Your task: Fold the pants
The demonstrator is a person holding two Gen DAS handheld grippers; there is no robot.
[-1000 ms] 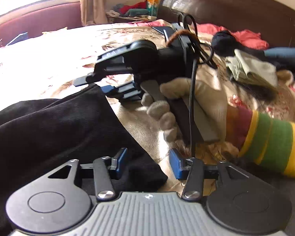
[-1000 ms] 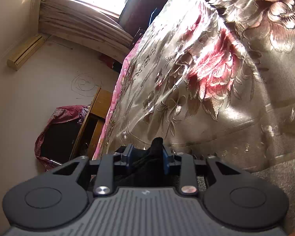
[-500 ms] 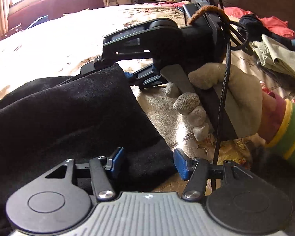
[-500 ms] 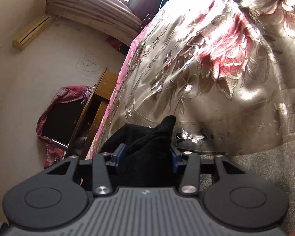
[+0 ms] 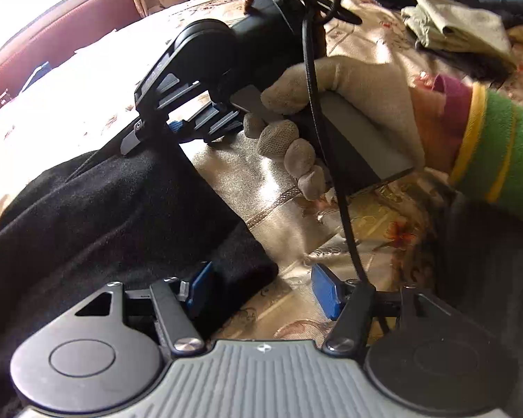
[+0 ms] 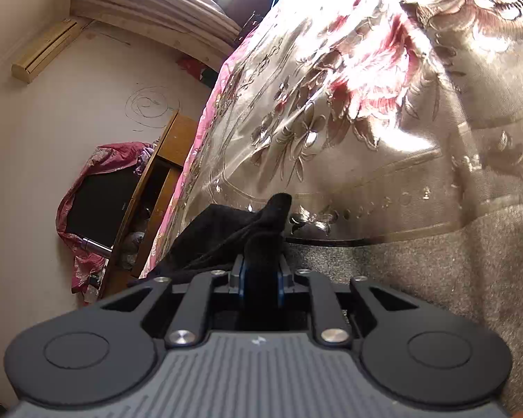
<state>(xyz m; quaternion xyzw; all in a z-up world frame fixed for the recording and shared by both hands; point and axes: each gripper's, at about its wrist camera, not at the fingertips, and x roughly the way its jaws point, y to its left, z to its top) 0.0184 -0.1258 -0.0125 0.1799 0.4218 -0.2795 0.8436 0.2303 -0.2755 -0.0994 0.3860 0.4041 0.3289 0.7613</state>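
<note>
Black pants (image 5: 97, 216) lie on the floral bedspread (image 5: 289, 188), filling the left of the left wrist view. My left gripper (image 5: 261, 289) is open, its blue pads either side of a corner of the pants near the bed's edge. My right gripper (image 5: 157, 136), held in a gloved hand, is shut on the far corner of the pants. In the right wrist view the right gripper (image 6: 260, 278) is shut on a fold of the black pants (image 6: 223, 233), which sticks up between the pads.
A pile of clothes (image 5: 453, 24) lies at the far right of the bed. A dark red headboard (image 5: 52, 38) stands behind. In the right wrist view, a wooden cabinet (image 6: 150, 202) with a TV under red cloth stands beside the bed.
My right gripper has closed tighter on the pants corner. My left gripper has moved closer to the near corner, which now lies between its open pads.
</note>
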